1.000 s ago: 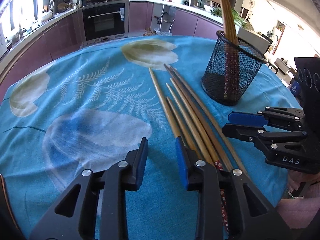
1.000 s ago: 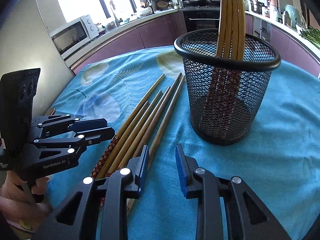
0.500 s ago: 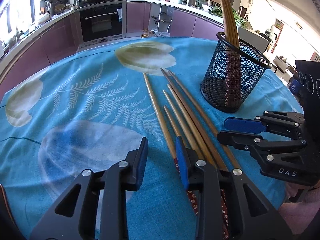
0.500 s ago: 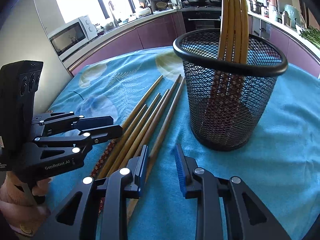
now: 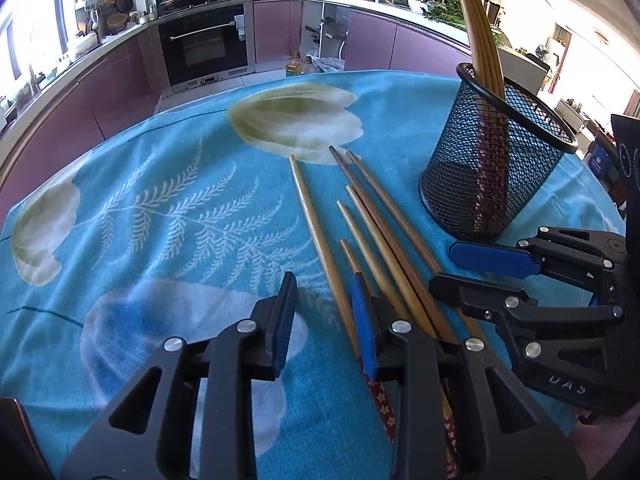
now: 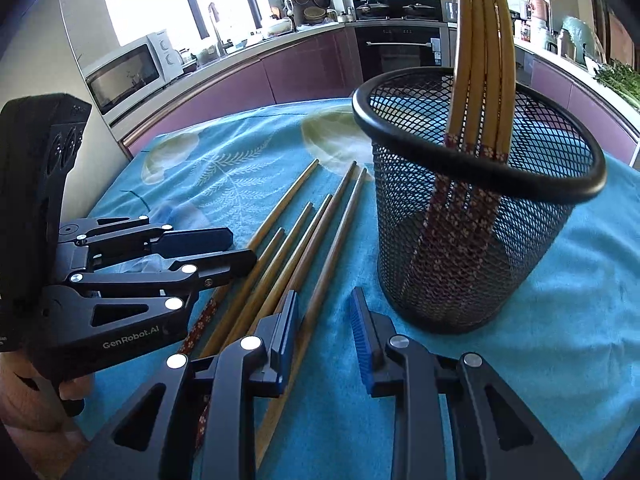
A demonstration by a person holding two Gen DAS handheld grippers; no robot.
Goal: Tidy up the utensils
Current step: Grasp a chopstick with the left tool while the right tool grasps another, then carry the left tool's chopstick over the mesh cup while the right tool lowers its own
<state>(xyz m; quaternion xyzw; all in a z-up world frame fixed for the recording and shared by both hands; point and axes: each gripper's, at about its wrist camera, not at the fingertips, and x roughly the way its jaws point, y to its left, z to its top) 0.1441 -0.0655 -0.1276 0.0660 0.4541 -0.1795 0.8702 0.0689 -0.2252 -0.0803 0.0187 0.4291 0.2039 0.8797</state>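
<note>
Several wooden chopsticks [image 5: 372, 216] with red patterned ends lie side by side on the blue tablecloth; they also show in the right wrist view [image 6: 296, 240]. A black mesh cup [image 5: 492, 176] stands right of them with several chopsticks [image 6: 480, 48] upright inside; the cup fills the right wrist view [image 6: 472, 240]. My left gripper [image 5: 324, 304] is open and empty, low over the near ends, straddling the leftmost chopstick. My right gripper [image 6: 324, 320] is open and empty, between the loose chopsticks and the cup. Each gripper shows in the other's view, the right gripper [image 5: 472, 268] and the left gripper [image 6: 240, 244].
The round table's blue floral cloth [image 5: 168, 216] stretches left of the chopsticks. The table edge is close on the right [image 5: 600, 184]. Kitchen counters, an oven [image 5: 204, 44] and a microwave [image 6: 128, 72] stand beyond.
Both grippers have moved closer to the chopsticks' near ends and lower. The left now straddles the leftmost chopstick. The right has closed in on the cup. Both stayed open.
</note>
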